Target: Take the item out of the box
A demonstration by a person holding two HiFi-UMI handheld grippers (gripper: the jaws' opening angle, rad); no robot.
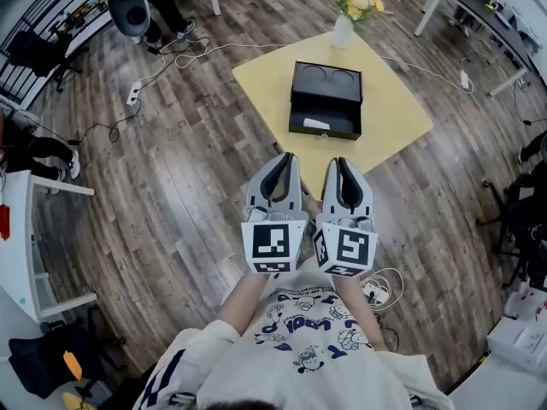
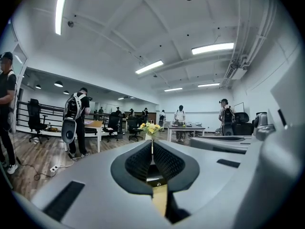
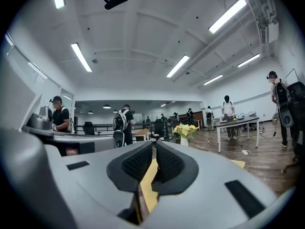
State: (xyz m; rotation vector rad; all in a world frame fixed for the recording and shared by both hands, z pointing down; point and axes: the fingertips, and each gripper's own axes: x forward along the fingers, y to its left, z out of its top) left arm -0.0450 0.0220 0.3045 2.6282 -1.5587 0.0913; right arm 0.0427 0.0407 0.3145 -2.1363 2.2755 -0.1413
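Black box (image 1: 326, 99), pale item (image 1: 316, 124) inside indistinct; fingers of left gripper (image 1: 288, 155) and right gripper (image 1: 340, 161) clenched, empty.

Black box (image 1: 325, 102), yellow table (image 1: 393, 118), perhaps white item (image 1: 316, 124)

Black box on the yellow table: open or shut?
Open. In the head view the black box has its near compartment exposed, a small white item lying in it, two round recesses behind.
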